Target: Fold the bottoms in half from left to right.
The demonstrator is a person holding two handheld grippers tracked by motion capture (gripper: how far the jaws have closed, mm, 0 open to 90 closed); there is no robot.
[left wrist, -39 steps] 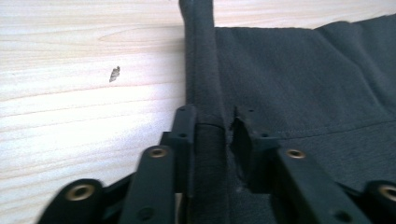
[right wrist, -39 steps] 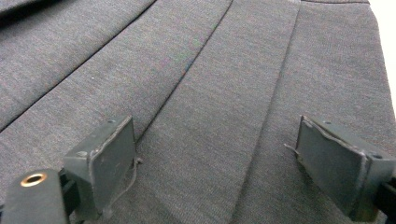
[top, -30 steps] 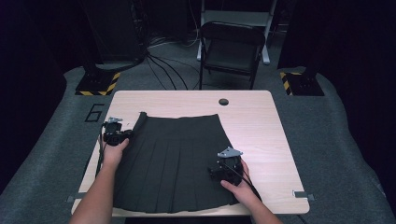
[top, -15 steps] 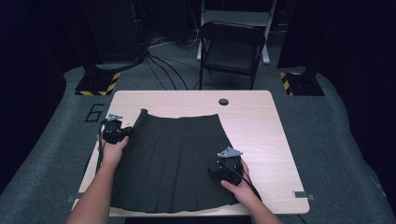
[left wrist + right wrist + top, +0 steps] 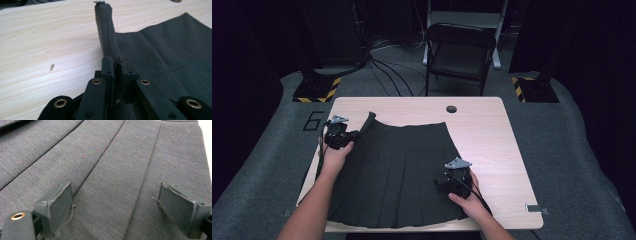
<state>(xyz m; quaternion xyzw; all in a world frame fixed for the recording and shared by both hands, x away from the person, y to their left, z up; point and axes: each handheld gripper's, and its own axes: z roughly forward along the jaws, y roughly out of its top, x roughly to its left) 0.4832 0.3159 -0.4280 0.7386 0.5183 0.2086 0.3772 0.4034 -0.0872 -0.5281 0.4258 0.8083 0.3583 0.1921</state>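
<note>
Black pleated skirt (image 5: 402, 170) lies flat across the wooden surface (image 5: 492, 135); left gripper (image 5: 354, 135) is clenched on its waistband corner (image 5: 107, 37), lifting it off the surface; right gripper (image 5: 115, 210) rests on the pleats, jaws spread wide, grasping nothing.

Folding chair (image 5: 460, 55) and floor cables (image 5: 384, 70) beyond wooden table (image 5: 492, 135).

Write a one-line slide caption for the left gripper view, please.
Left hand-held gripper shut on the waistband corner of a black pleated skirt, raised above the wooden table.
</note>
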